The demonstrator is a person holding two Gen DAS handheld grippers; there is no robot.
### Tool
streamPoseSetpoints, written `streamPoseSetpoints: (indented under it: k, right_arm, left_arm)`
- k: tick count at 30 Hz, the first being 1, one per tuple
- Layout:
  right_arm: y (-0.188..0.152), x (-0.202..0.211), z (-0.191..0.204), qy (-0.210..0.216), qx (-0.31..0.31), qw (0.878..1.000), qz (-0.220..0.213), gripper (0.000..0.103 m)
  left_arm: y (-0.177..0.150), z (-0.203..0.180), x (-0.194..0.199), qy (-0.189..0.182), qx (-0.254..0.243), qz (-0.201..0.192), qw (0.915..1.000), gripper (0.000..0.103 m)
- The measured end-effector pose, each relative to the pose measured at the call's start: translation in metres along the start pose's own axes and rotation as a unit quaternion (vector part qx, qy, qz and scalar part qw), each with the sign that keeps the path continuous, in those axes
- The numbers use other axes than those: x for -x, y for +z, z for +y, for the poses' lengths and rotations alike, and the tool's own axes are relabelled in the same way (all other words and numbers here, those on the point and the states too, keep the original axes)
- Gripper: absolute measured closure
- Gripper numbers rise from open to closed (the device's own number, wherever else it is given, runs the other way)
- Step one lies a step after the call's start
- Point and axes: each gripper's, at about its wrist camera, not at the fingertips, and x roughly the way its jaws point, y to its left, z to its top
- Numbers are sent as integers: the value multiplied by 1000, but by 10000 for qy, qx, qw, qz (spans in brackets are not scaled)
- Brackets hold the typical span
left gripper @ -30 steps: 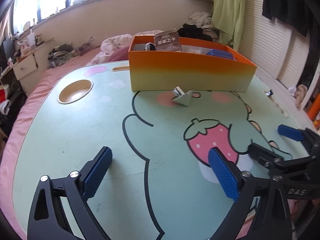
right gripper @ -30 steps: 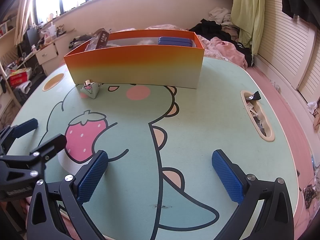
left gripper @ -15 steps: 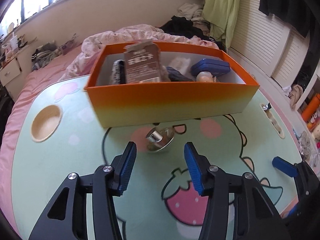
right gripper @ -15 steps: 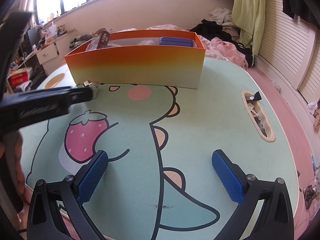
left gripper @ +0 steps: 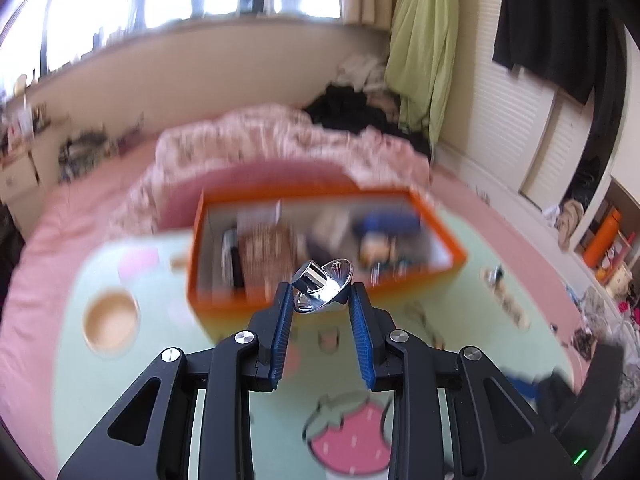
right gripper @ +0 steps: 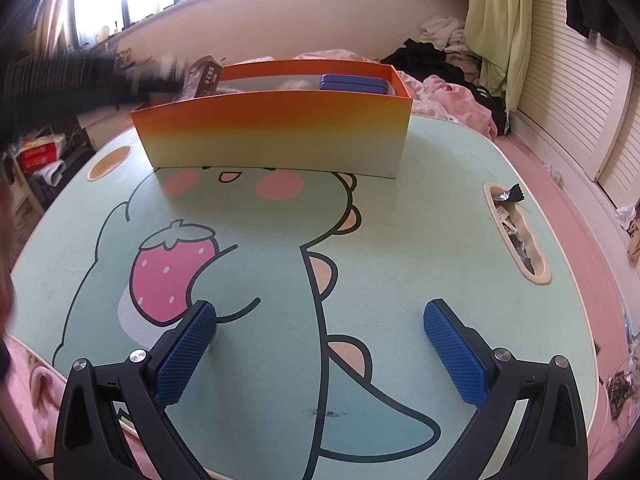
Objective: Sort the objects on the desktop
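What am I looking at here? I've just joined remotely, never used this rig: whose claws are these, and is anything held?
No robot: a person holds one hand-held gripper in each hand, each with a camera looking along its blue fingers. In the left camera's picture, the left gripper has just closed on a shiny metal cone and holds it before the orange box of sorted things. In the right camera's picture, the right gripper is open and empty above the dinosaur-print table.
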Motion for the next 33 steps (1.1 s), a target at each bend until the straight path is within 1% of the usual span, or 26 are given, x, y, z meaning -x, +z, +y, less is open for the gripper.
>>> streamPoseSetpoints:
  k: [2, 4, 5, 6, 7, 8, 9, 10, 11, 13, 14, 16, 18, 20, 21, 22, 24, 27, 32, 33]
  right_arm:
    - [0, 0, 0, -2, 1, 10000, 0, 0]
    - [0, 0, 0, 3, 0, 10000, -1, 0]
    - [0, 0, 0, 5, 1, 10000, 0, 0]
    - [1, -1, 1, 6, 5, 10000, 0, 0]
    - [1, 0, 1, 11, 7, 10000, 1, 0]
    - [1, -1, 1, 5, 2, 10000, 2, 0]
    - [1, -1, 2, 4, 2, 10000, 1, 0]
    - [1, 0, 2, 9, 4, 10000, 2, 0]
    - [2, -2, 4, 11, 13, 10000, 3, 0]
    - [3, -2, 5, 13, 6, 10000, 2, 0]
    - [3, -2, 5, 12, 5, 10000, 4, 0]
    - [2, -2, 5, 14, 6, 10000, 1, 0]
    - [2, -2, 5, 13, 5, 10000, 1, 0]
    - [3, -2, 5, 9, 7, 10000, 3, 0]
    - [2, -2, 4, 11, 4, 10000, 2, 0]
    - [3, -2, 5, 10, 2, 10000, 3, 0]
    - [2, -2, 4, 10, 5, 10000, 2, 0]
    - [2, -2, 4, 10, 4, 10000, 3, 0]
    - [2, -2, 4, 11, 4, 10000, 1, 0]
    - [2, -2, 4, 9, 7, 10000, 8, 0]
  left_arm:
    - [25, -6, -8, 110, -63, -46, 9999, 73]
    - [41, -6, -29, 244, -33, 72, 9997, 73]
    - [46, -4, -42, 234, 34, 150, 9996, 73]
    - [50, 1, -60, 186, 173, 286, 9993, 69]
    - [49, 5, -73, 174, 261, 454, 9985, 50]
    - [47, 9, -94, 194, 369, 821, 9958, 40]
    - [42, 9, -104, 207, 396, 985, 9941, 30]
    - [36, 10, -115, 190, 386, 1135, 9926, 29]
    - [32, 7, -118, 273, 199, 1007, 9943, 29]
    - [27, 0, -120, 546, -240, 926, 9939, 29]
    - [25, -2, -117, 581, -283, 878, 9940, 29]
    - [26, -1, -99, 607, -199, 543, 9965, 29]
    - [28, 0, -72, 434, -71, 130, 9989, 29]
    - [27, 0, -43, 169, -4, -38, 9998, 26]
    - [24, 0, -33, 110, 6, -35, 9999, 22]
    - [16, 1, -21, 112, 20, 9, 9999, 21]
    - [1, 4, -9, 139, 47, 126, 9998, 21]
    - [-40, 15, -5, 74, 211, 539, 9983, 21]
    - [-98, 31, -10, 372, 698, 910, 9927, 21]
    - [-105, 30, -10, 478, 653, 814, 9934, 20]
